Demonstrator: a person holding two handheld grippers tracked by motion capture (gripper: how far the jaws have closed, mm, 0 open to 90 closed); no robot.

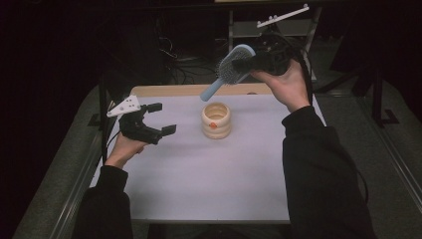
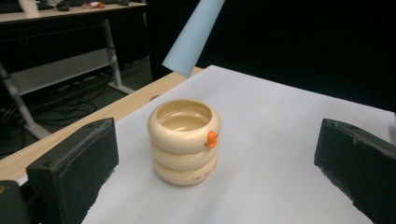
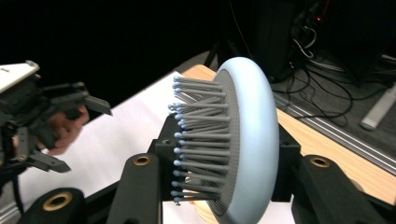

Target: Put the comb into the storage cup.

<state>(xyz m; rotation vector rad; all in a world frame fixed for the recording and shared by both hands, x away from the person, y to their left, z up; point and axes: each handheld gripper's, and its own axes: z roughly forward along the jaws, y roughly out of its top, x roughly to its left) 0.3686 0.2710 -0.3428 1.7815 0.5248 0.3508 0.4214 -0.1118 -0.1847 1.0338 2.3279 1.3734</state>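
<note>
A light-blue hairbrush hangs in the air above the far edge of the table, handle pointing down toward a cream ribbed holder with an orange spot. My right gripper is shut on the brush head, bristles facing left in the right gripper view. My left gripper stands open at the left of the table, jaws aimed at the cream holder, well short of it. The brush handle tip hovers above and behind the holder.
A white mat covers the wooden table. Behind the table stand a metal frame and cables on the floor. A dark desk stands farther off in the left gripper view.
</note>
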